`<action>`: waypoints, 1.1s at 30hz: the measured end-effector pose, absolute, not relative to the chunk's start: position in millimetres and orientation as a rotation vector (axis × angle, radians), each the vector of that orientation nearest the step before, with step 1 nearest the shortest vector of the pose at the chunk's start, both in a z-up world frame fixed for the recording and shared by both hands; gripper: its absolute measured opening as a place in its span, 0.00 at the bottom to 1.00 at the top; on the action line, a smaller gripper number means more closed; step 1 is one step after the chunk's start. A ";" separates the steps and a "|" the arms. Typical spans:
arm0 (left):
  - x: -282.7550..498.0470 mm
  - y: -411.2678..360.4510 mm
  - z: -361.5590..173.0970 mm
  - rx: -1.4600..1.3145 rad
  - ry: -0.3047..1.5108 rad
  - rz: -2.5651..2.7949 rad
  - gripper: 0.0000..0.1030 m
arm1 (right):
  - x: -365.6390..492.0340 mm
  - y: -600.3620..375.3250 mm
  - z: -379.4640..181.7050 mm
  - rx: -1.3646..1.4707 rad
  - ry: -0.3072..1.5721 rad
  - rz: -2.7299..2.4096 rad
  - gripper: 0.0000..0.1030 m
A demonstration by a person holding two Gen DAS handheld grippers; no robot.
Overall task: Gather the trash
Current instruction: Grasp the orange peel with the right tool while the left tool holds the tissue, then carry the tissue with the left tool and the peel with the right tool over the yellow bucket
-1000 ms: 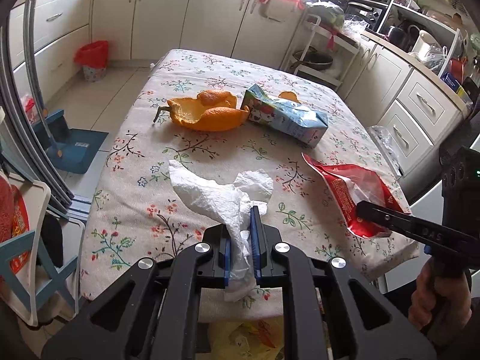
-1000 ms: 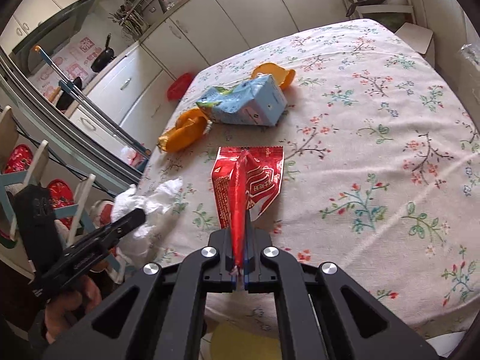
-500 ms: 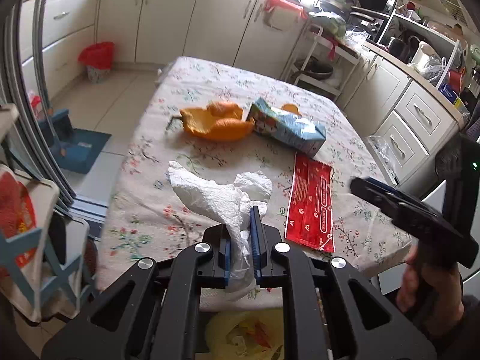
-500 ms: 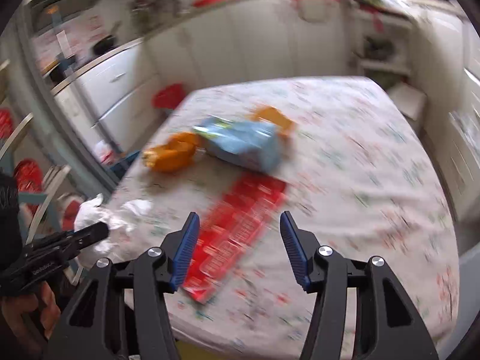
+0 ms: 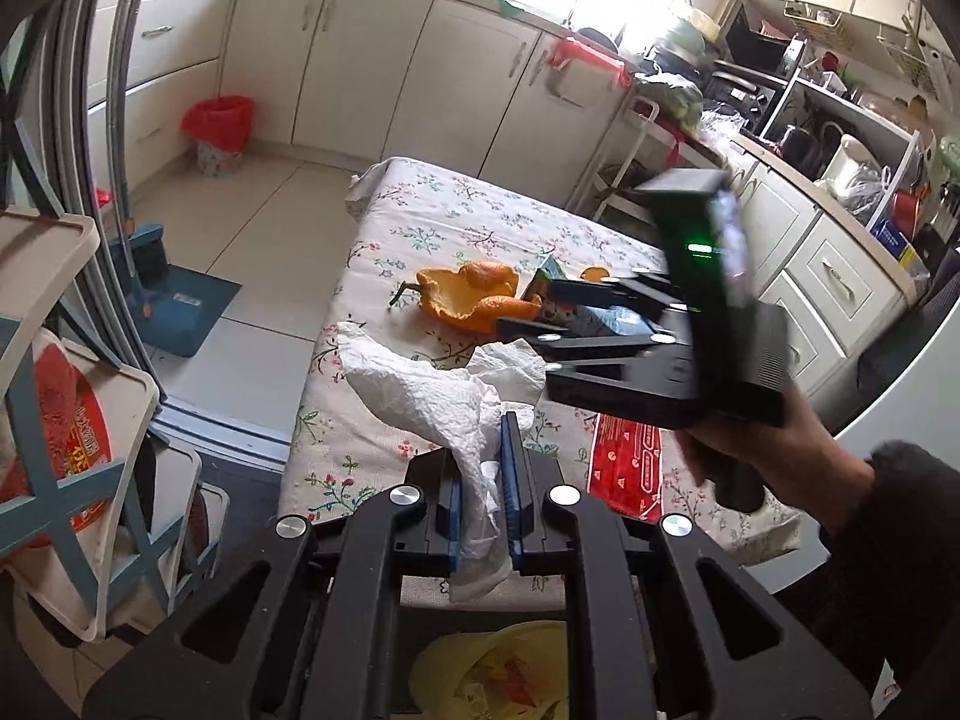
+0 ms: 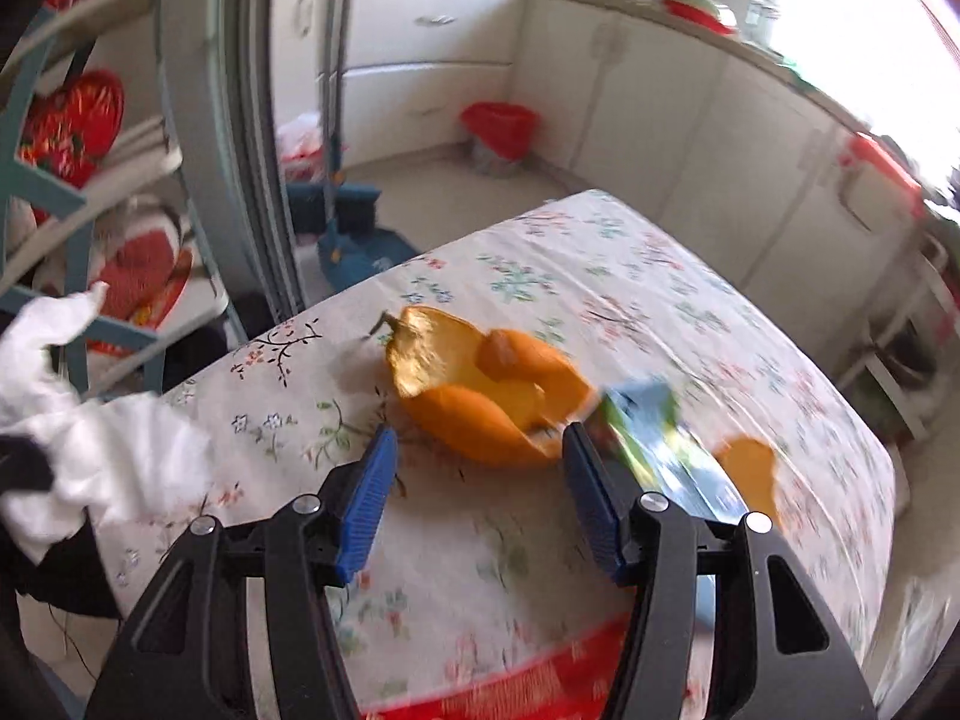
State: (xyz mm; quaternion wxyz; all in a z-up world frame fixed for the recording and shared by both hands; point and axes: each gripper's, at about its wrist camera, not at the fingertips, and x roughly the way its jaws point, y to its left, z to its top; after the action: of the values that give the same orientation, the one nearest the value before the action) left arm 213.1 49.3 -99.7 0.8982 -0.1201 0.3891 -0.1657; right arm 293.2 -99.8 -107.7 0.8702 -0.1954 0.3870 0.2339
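The left gripper (image 5: pixel 485 495) is clamped on a crumpled white paper towel (image 5: pixel 432 387); the sheet is pinched low between the blue pads, so its bulk billows forward over the table edge and a tail hangs below the jaws; held that way it is clear of the cloth and ready to drop. Directly beneath sits a yellow bag (image 5: pixel 504 669) with scraps already in it, which I judge to be the collecting point; that would explain why the towel is carried at the near edge rather than further in.

The right gripper (image 6: pixel 480 480) stands open and empty; its jaws have just been opening, with nothing between the pads. It now frames the large orange peel (image 6: pixel 480 396), which lies cupped on the floral tablecloth (image 6: pixel 630 312) just ahead of the fingertips, apparently the next pick. A blue drink carton (image 6: pixel 660 450) lies just right of the peel, partly behind the right finger; a smaller peel piece (image 6: pixel 747 471) sits beyond it.

The red snack wrapper (image 5: pixel 624 456) lies flat at the near table edge, close to the bag, below the hand (image 5: pixel 774 462) holding the right tool; from there it could be swept or lifted in easily. In all, 4 pieces rest on the table; the floor bin with a red liner (image 5: pixel 219 126) stands well apart.
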 end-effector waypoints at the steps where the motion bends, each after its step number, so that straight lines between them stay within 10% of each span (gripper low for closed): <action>1: 213.3 49.6 -99.2 -0.250 0.805 -0.345 0.10 | 297.9 -96.4 -110.5 -0.421 0.818 0.500 0.54; 8: 214.5 55.8 -100.6 -0.274 0.800 -0.332 0.10 | 301.1 -91.2 -121.9 -0.390 0.925 0.592 0.05; 33: 188.8 10.7 -106.2 -0.216 0.784 -0.403 0.10 | 136.3 -253.5 -58.8 0.595 0.692 0.679 0.04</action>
State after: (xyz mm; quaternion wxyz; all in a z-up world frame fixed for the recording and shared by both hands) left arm 188.8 10.7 -106.2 0.8987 -0.1043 0.3788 -0.1947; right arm 136.3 -253.5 -58.8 0.8427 0.2815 0.3276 0.3215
